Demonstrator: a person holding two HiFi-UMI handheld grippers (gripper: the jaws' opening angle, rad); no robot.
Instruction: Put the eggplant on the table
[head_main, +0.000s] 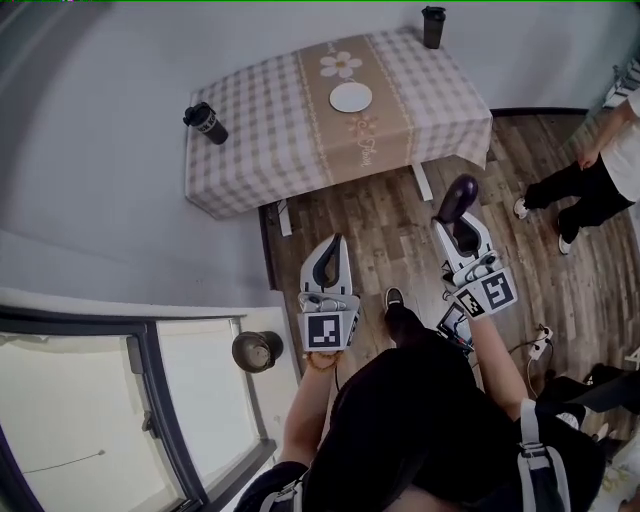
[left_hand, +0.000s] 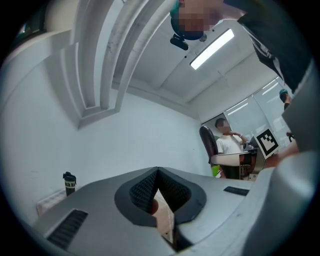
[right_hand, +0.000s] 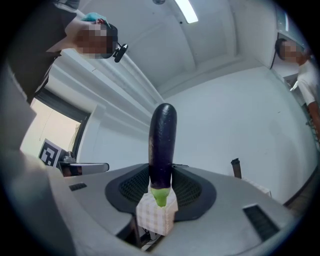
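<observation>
A dark purple eggplant (head_main: 459, 197) with a green stem end stands out from my right gripper (head_main: 452, 224), which is shut on its lower part. In the right gripper view the eggplant (right_hand: 162, 142) rises upright between the black pads of the gripper (right_hand: 162, 175). The table (head_main: 260, 135), covered with a checked cloth, stands ahead of both grippers across a strip of wooden floor. My left gripper (head_main: 335, 246) is held out beside the right one, its tips together and nothing in it. In its own view the left gripper (left_hand: 158, 172) shows pads meeting at the tip.
On the table lie a white plate (head_main: 351, 97) and two dark tumblers (head_main: 206, 122) (head_main: 433, 26). A person (head_main: 600, 170) stands at the right on the wooden floor. A glass door (head_main: 120, 400) and a round knob (head_main: 257, 350) are at the lower left. A power strip (head_main: 540, 345) lies on the floor.
</observation>
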